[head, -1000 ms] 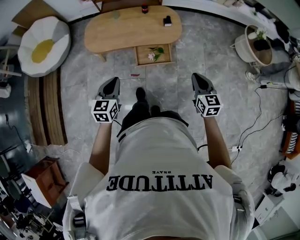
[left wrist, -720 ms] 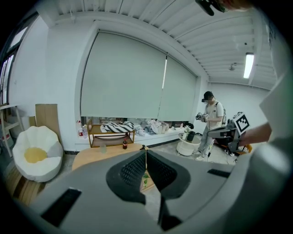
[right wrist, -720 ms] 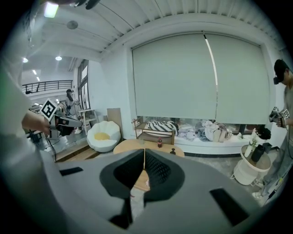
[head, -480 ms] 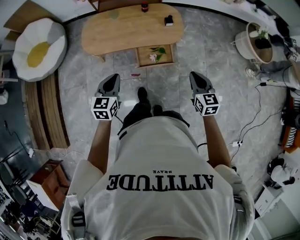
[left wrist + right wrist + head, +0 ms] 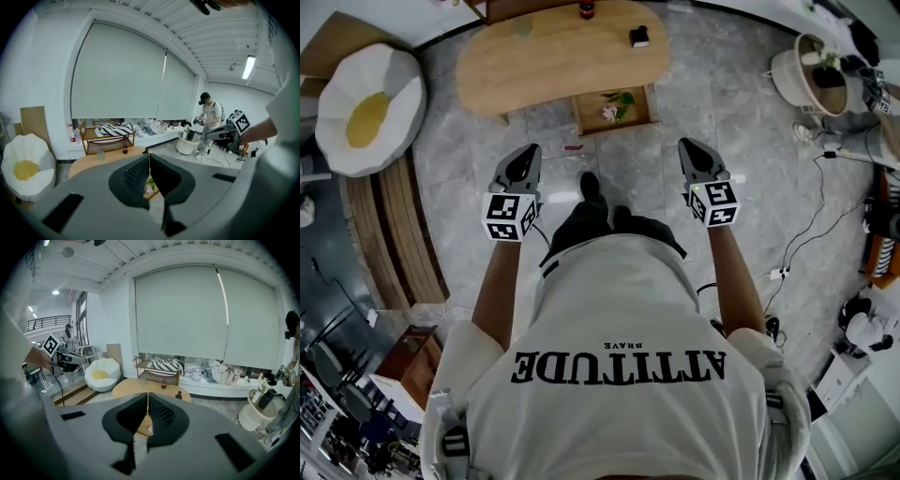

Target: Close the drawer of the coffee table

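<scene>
Task is barely starting: the drawer [image 5: 614, 110] of the coffee table [image 5: 553, 58] is standing pulled out toward the person, with what looks like flowers [image 5: 612, 103] lying inside, so the whole push-in is left to do. The drawer is sitting well ahead of both grippers, roughly between their lines of pointing, and neither one is touching it. The left gripper [image 5: 525, 155] is pointing forward and somewhat down over bare floor, its jaws pressed together with only a thin seam between the pads and nothing in them; its own view is showing the table and drawer front just beyond the tips [image 5: 149, 158]. The right gripper [image 5: 690, 150] is doing the same on the other side, jaws fully together and empty, with the drawer showing past its tips [image 5: 148, 401]. A bottle [image 5: 586, 11] and a small dark object [image 5: 637, 37] are resting on the tabletop, far ahead of both grippers. Judging from this, closing distance comes next, then a closed tip pressing on the drawer front.
</scene>
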`<state>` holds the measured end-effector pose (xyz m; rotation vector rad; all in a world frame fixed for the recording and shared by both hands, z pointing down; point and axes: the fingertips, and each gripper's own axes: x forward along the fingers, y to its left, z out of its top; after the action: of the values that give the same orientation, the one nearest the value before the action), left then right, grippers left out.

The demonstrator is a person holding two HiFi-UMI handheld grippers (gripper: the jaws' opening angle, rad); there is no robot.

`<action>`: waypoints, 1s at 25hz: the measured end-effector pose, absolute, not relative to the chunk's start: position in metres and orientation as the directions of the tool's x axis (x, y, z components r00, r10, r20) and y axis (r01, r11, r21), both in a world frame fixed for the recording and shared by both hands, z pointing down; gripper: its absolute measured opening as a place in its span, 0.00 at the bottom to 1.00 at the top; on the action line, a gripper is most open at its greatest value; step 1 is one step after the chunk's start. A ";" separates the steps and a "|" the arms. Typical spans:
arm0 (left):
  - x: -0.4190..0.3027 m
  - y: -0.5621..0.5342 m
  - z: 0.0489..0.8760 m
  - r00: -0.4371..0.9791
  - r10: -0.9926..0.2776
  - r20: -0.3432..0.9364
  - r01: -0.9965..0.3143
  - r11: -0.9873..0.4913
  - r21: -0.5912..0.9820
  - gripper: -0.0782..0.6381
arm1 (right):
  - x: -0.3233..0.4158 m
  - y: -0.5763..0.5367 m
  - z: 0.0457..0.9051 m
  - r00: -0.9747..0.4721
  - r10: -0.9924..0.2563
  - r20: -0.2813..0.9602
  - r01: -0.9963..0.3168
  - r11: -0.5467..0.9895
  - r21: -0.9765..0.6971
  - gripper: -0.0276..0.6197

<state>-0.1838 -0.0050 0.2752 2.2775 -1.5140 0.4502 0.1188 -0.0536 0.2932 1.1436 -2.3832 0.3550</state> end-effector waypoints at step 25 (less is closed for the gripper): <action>-0.172 -0.070 0.323 0.447 -0.759 0.474 -0.894 -0.394 0.213 0.14 | 0.096 -0.111 0.330 -0.522 -0.624 0.581 -0.778 0.627 -0.025 0.07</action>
<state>-0.1724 -0.0700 0.3225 2.2674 -1.3896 0.4196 0.0964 -0.1114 0.3302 1.0977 -2.3189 0.3840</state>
